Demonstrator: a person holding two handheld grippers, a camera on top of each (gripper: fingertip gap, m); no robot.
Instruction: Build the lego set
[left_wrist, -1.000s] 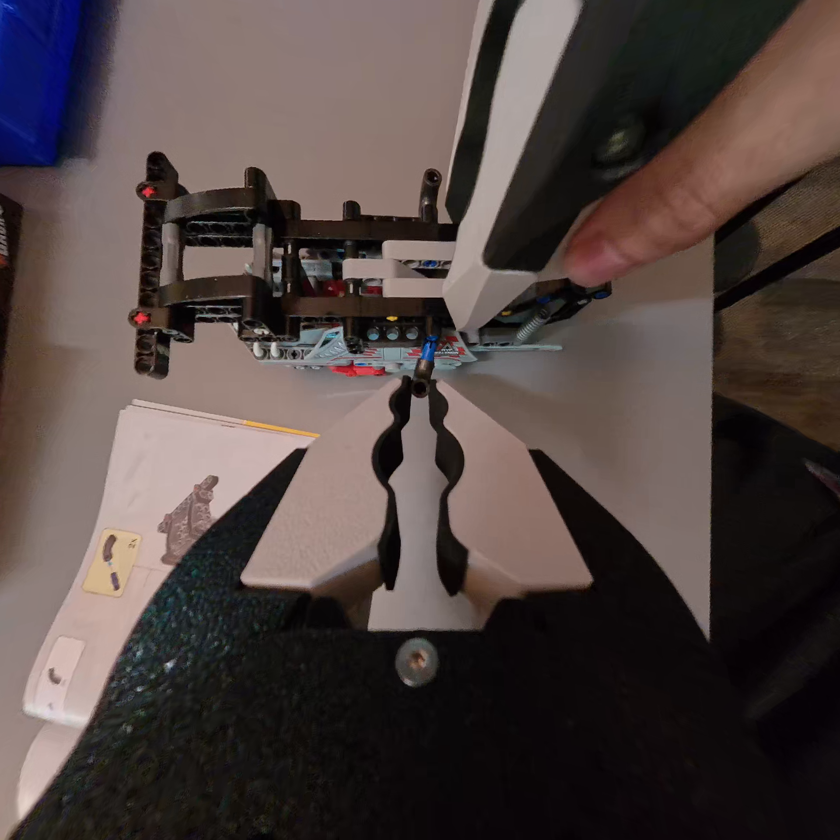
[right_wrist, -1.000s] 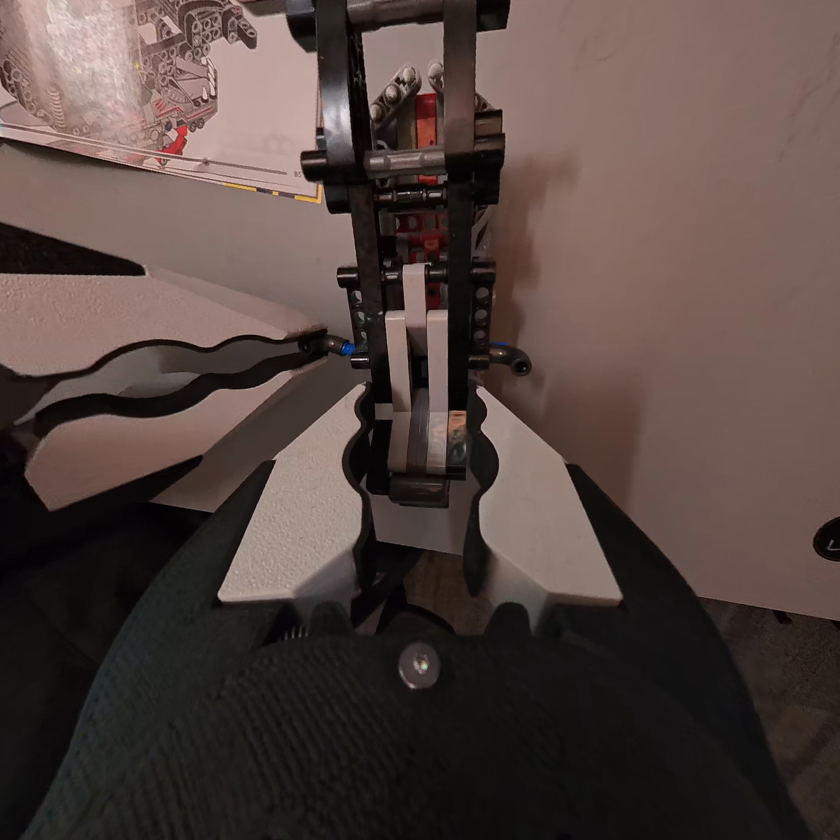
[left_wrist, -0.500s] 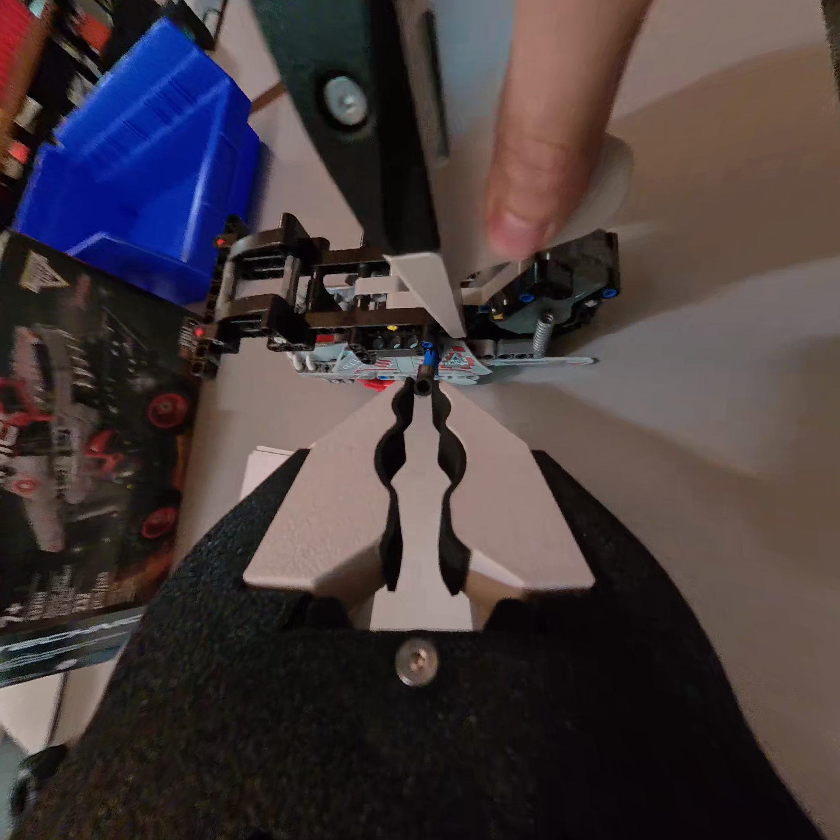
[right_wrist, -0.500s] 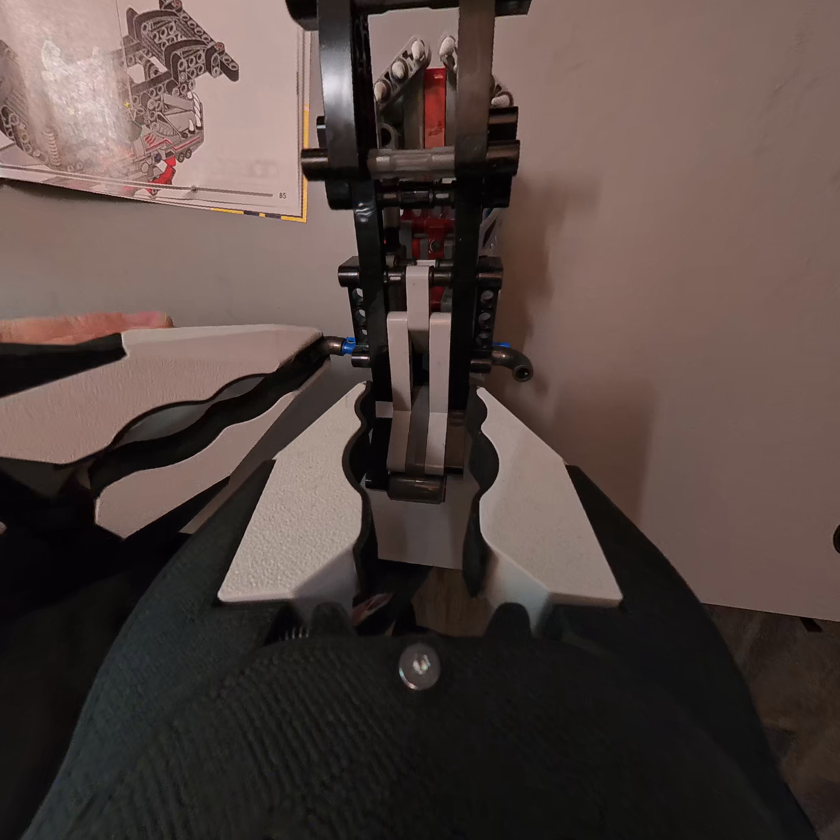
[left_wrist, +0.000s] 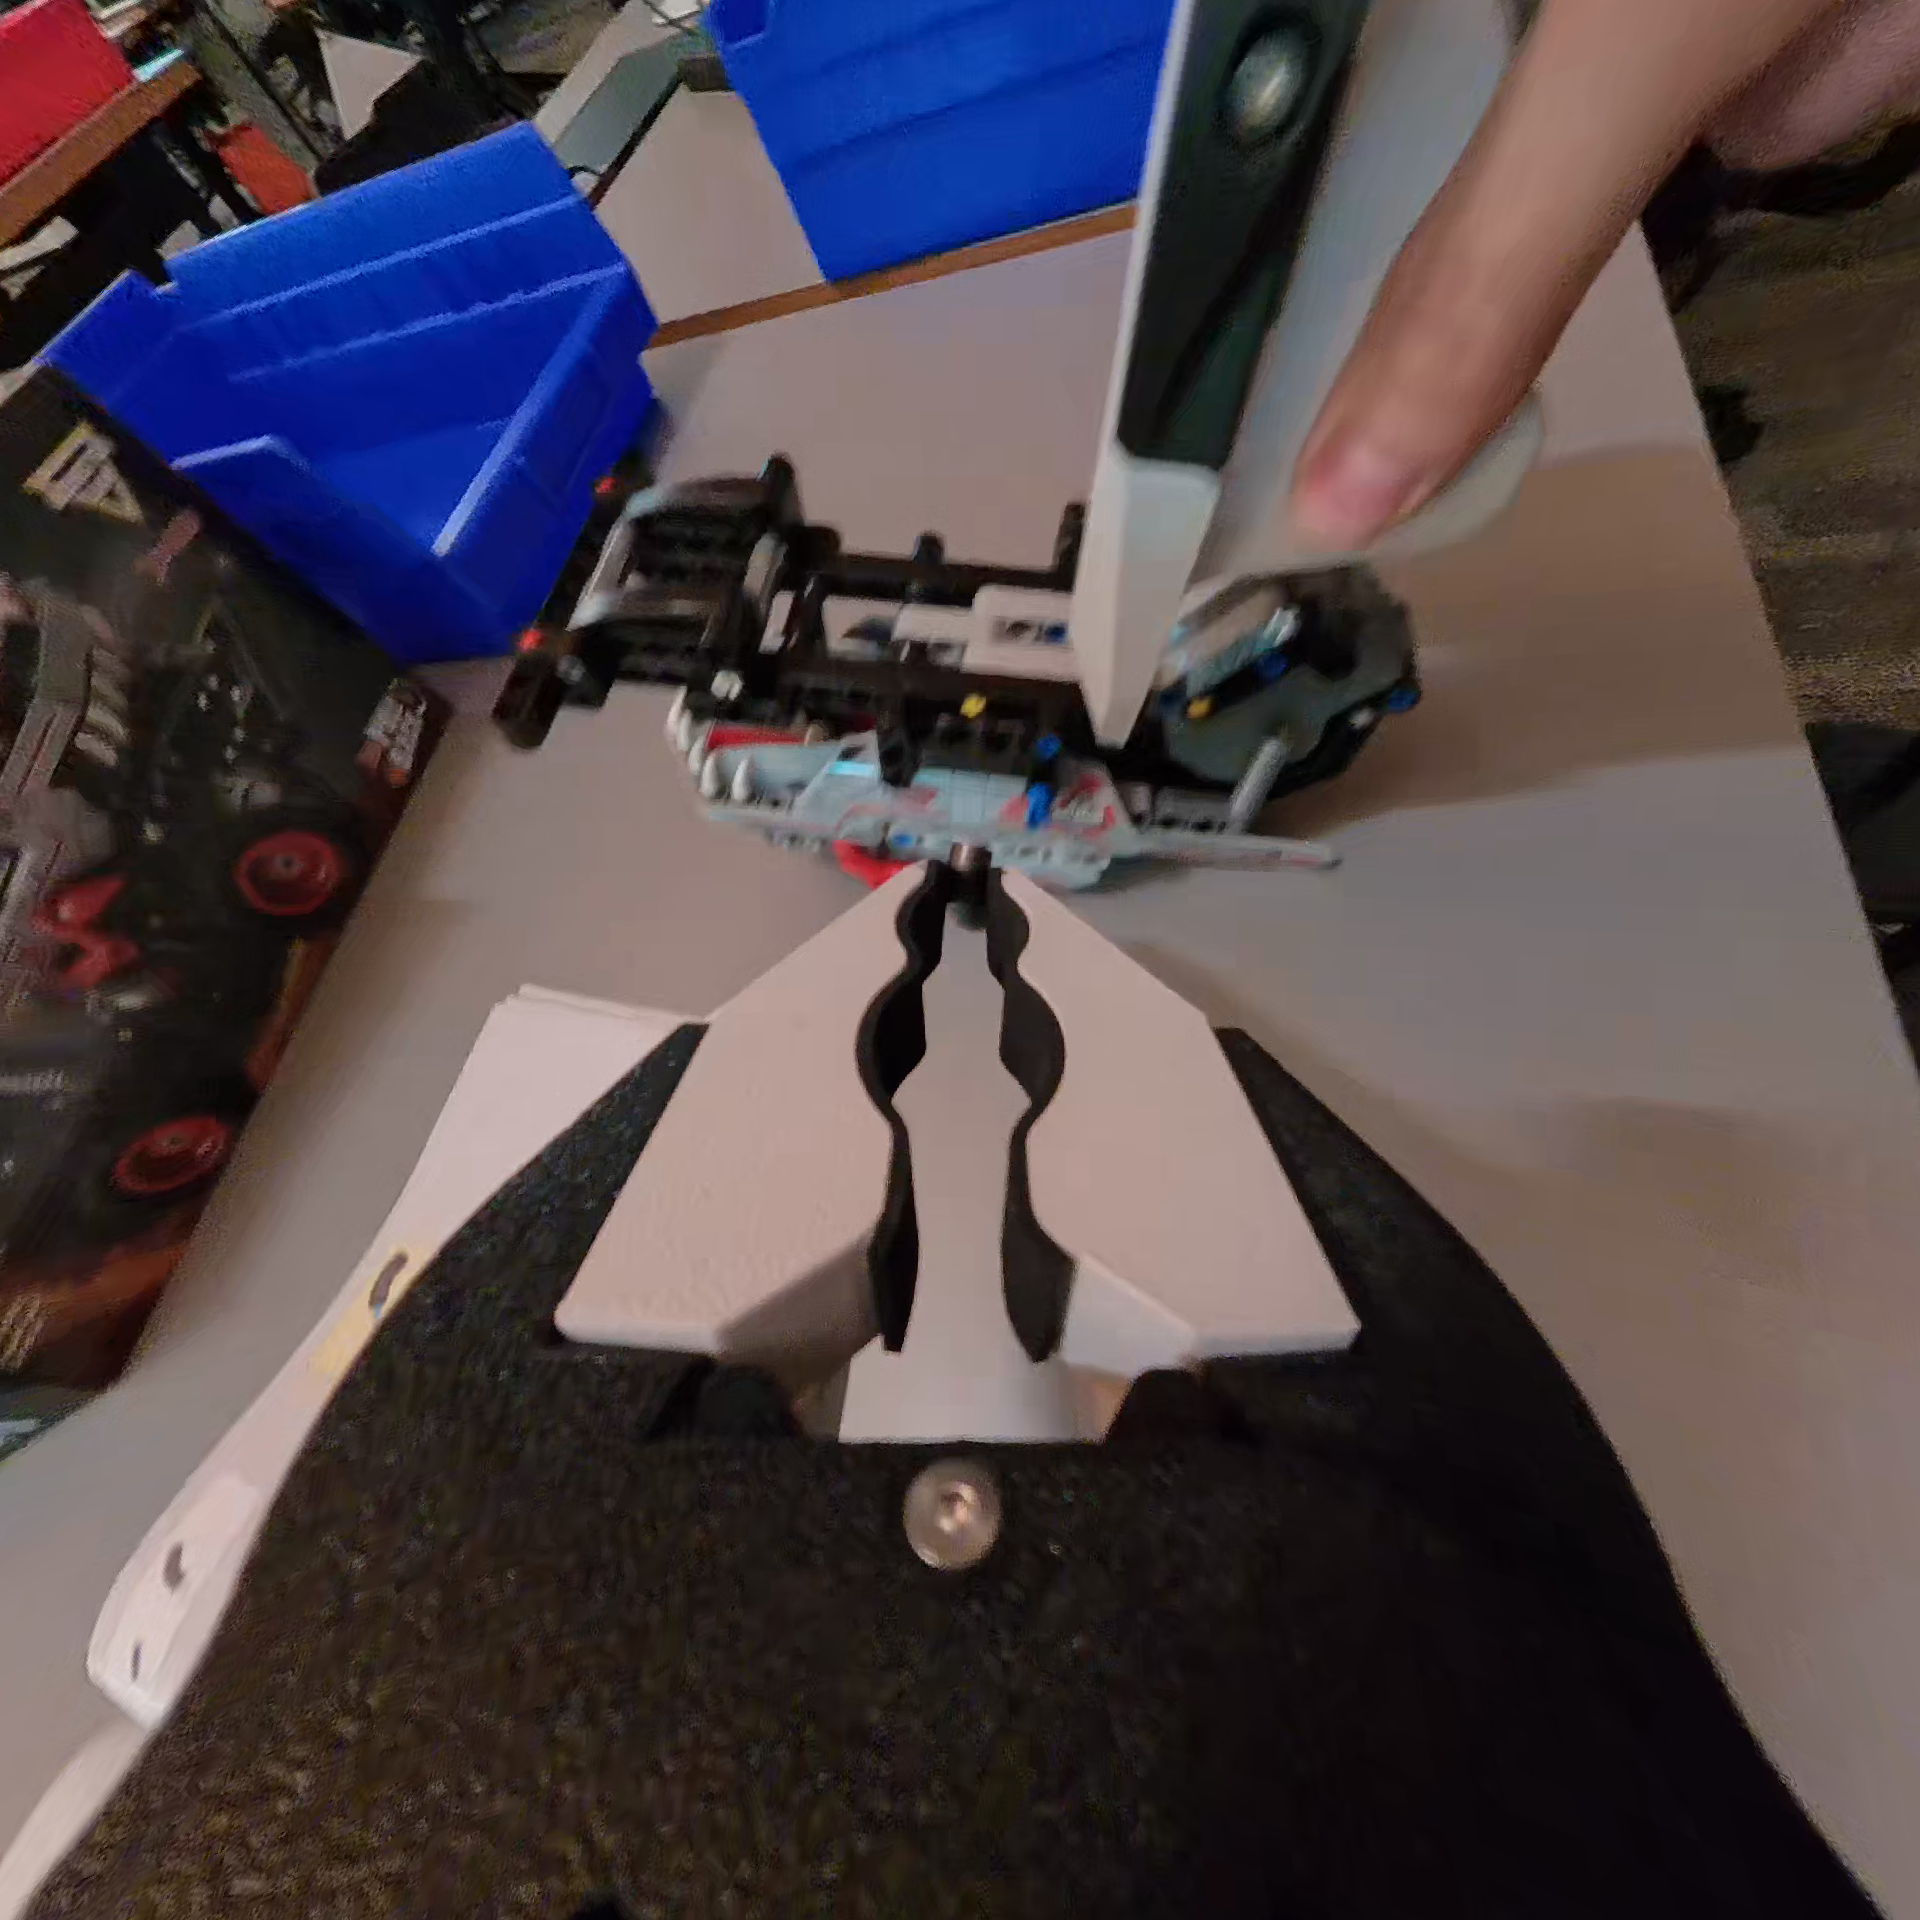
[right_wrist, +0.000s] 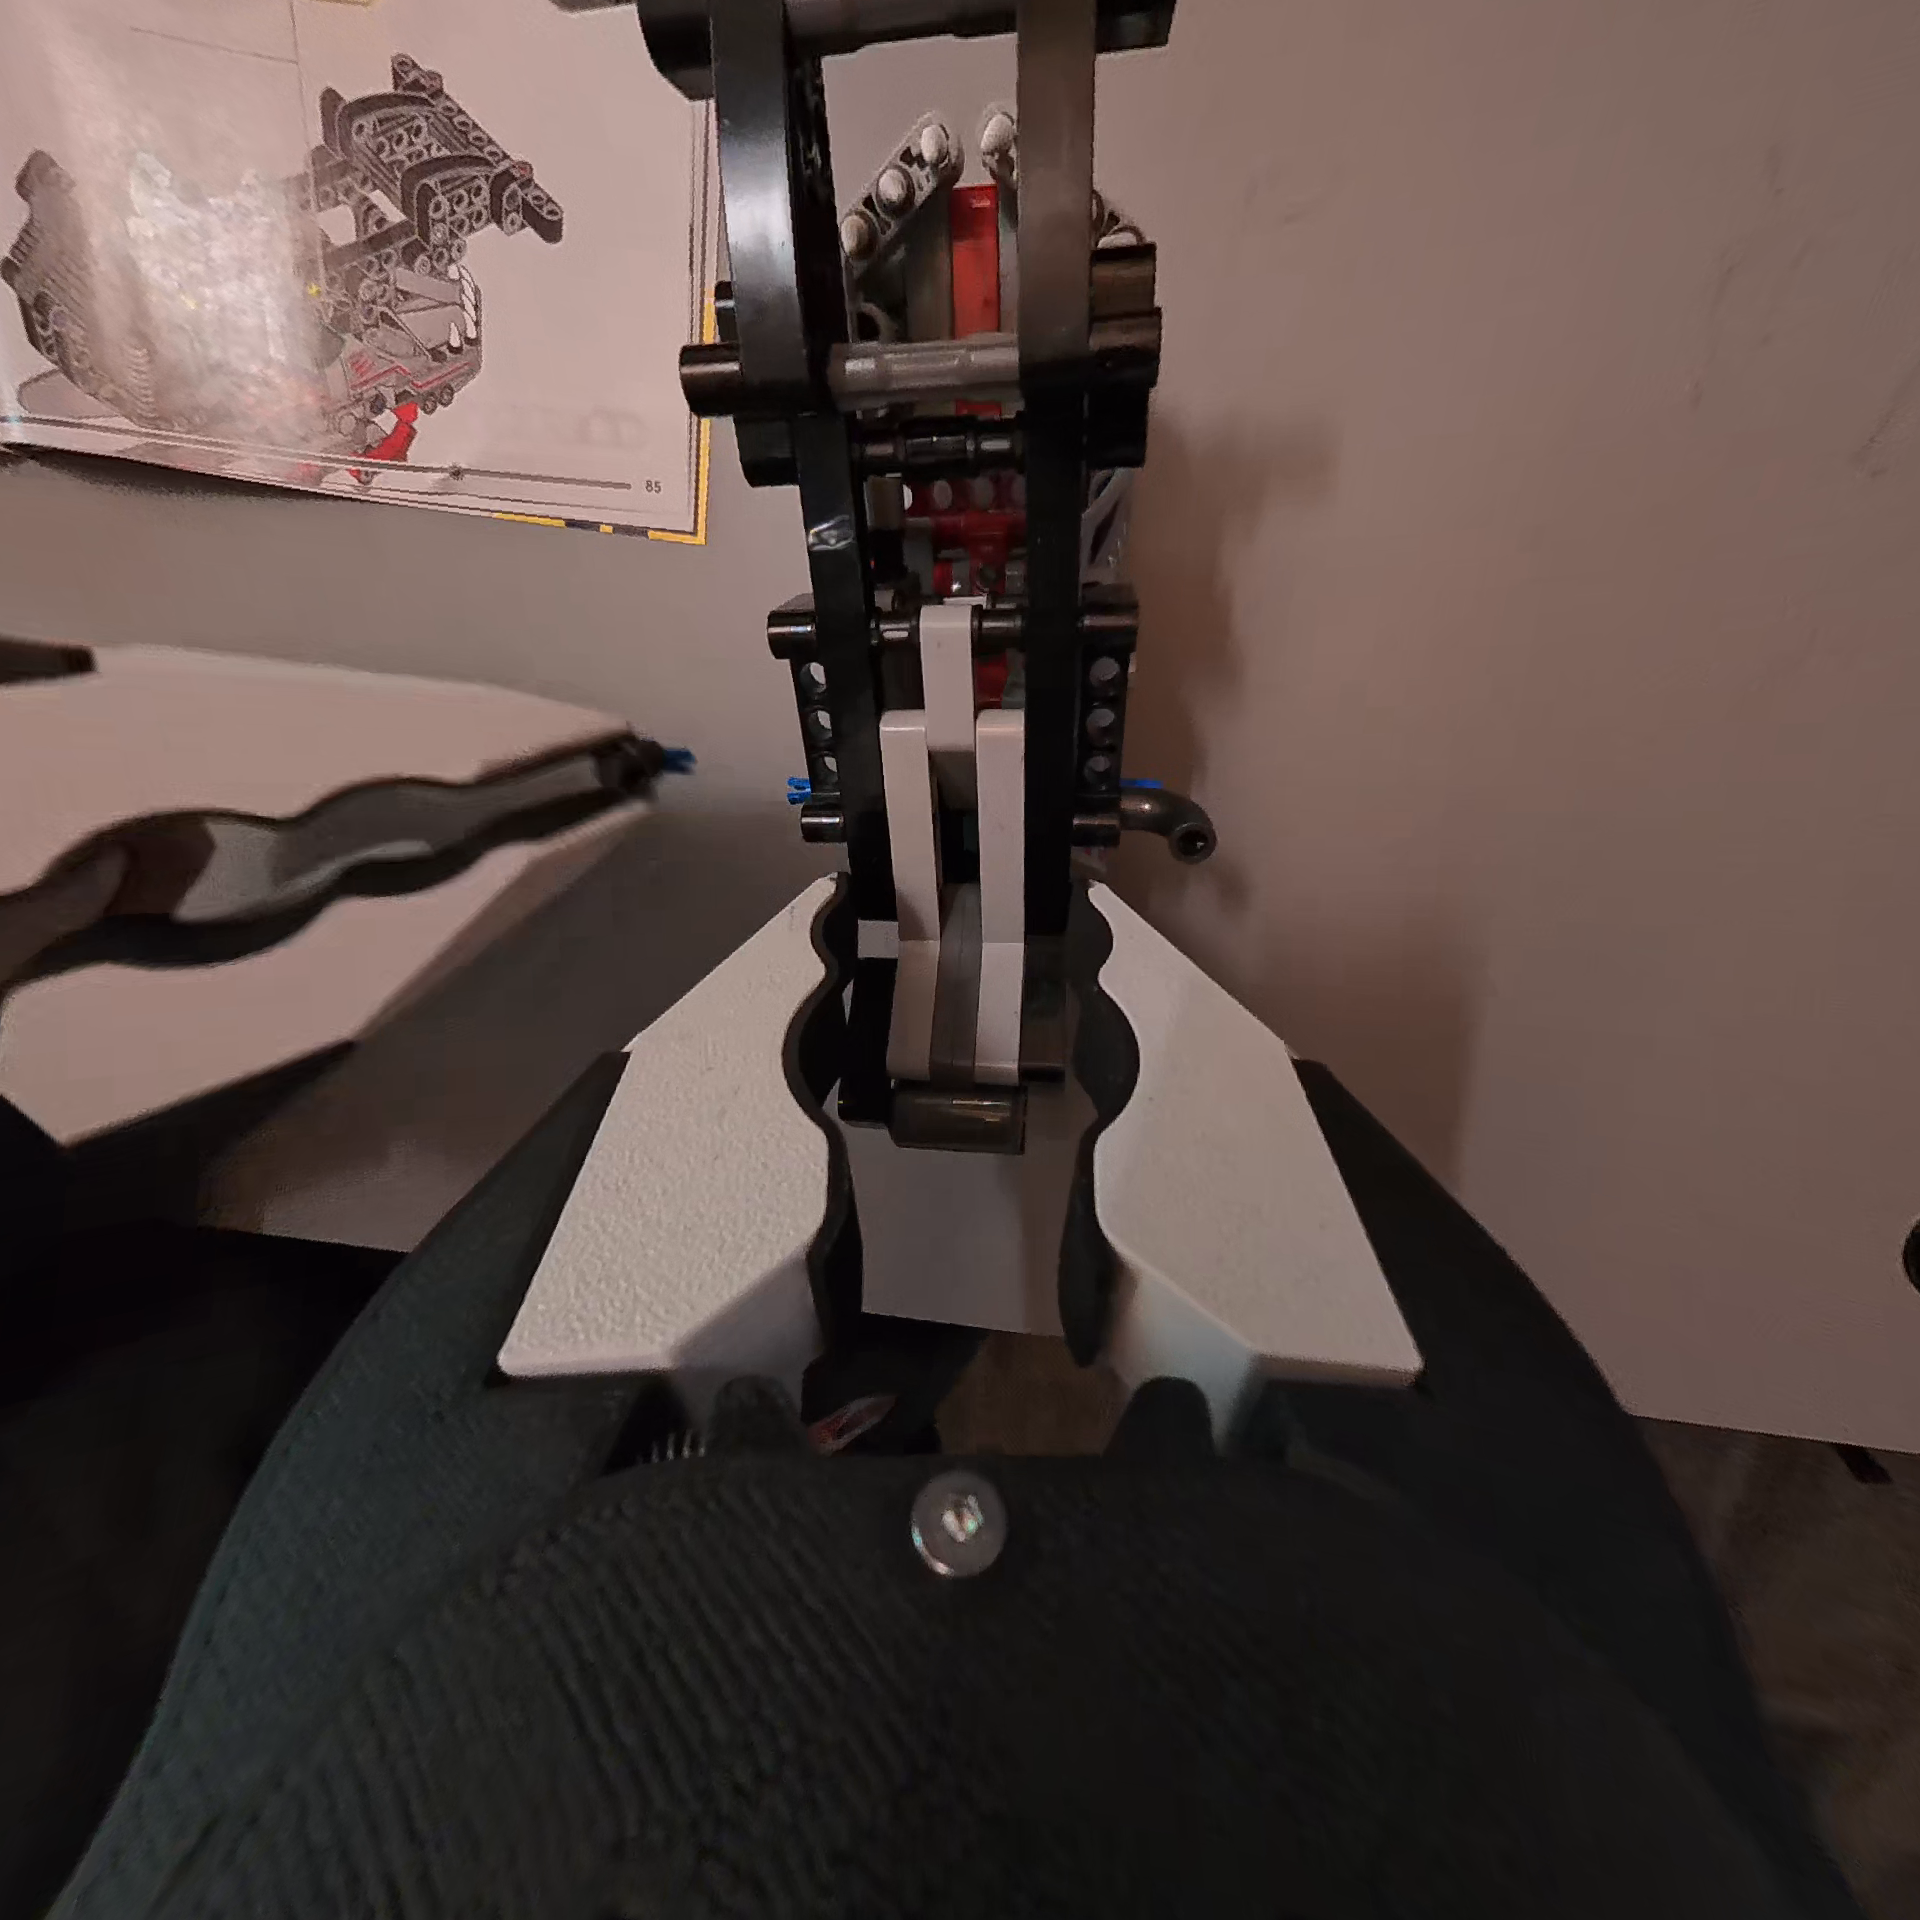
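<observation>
**Grippers at the lego model: one clamps its end, one pinches a small connector beside it**

Lego model (left_wrist: 935, 665), a long black frame with grey, white and red parts, lies on the pale table (left_wrist: 1455, 1091), stretched from left to right in the left wrist view. In the right wrist view the same model (right_wrist: 935, 520) runs away from the camera, its near end sitting between the fingers.

Right gripper (right_wrist: 961, 997) has its fingers closed onto the near end of the frame, one finger against each black side beam, with the white and grey pieces in the gap between them. From the left wrist view that gripper (left_wrist: 1132, 665) comes down onto the right part of the model, and a person's hand (left_wrist: 1475, 291) is on its body.

Left gripper (left_wrist: 964, 883) has its fingers drawn narrow, tips nearly together on a small dark connector (left_wrist: 968, 860) just at the near side of the model. In the right wrist view this gripper (right_wrist: 634, 764) reaches in from the left, the small piece showing a blue tip at its end, near but apart from the frame's side, where another blue pin sticks out. This part of both views is blurred.

Instruction booklet (right_wrist: 353, 291) lies open on the table beyond the left gripper. Blue bins (left_wrist: 395, 364) stand behind the model, and the set's box (left_wrist: 135, 831) lies to the left of it.
</observation>
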